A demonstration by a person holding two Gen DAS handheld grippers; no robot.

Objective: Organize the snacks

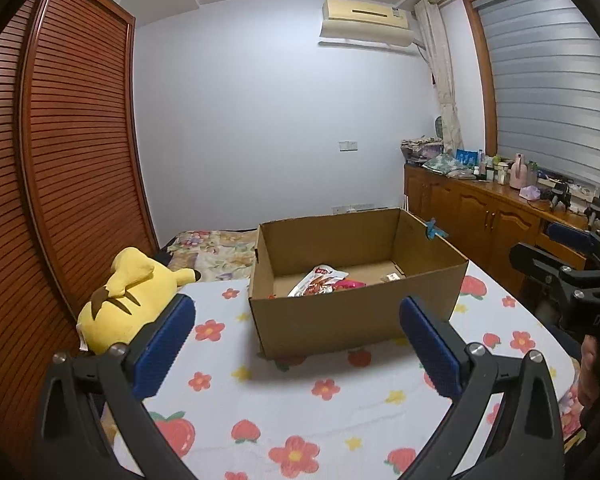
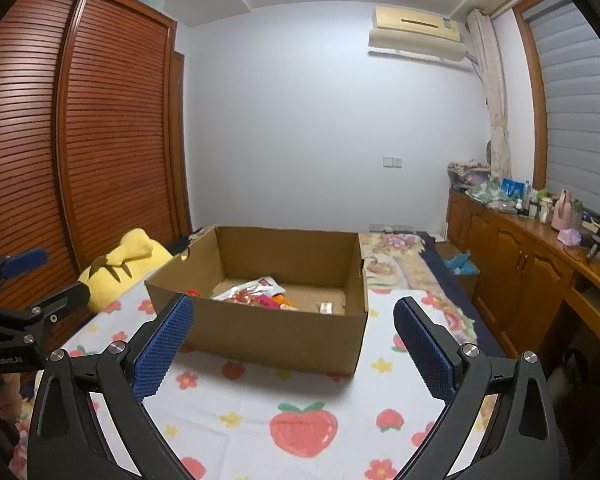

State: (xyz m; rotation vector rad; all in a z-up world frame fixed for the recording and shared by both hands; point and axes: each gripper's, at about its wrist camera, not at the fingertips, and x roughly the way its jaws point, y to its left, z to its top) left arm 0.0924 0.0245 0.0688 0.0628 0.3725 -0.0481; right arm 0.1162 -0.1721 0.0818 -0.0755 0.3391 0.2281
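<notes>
An open cardboard box [image 1: 352, 320] [image 2: 268, 334] stands on a bed with a strawberry and flower blanket [image 1: 300, 408] [image 2: 260, 420]. Inside lie several snack packets: a white and red one [image 1: 318, 280] [image 2: 252, 290], a pink one [image 1: 350, 285] and a small pale item [image 2: 326, 307]. My left gripper [image 1: 296, 340] is open and empty, in front of the box. My right gripper [image 2: 294, 342] is open and empty, also in front of the box. Each gripper shows at the edge of the other's view: right [image 1: 572, 280], left [image 2: 24, 312].
A yellow plush toy [image 1: 128, 300] [image 2: 124, 264] lies left of the box by the slatted wooden wardrobe [image 1: 60, 160]. A wooden cabinet [image 1: 500, 216] with bottles and clutter runs along the right. A floral quilt [image 2: 404, 264] lies behind the box.
</notes>
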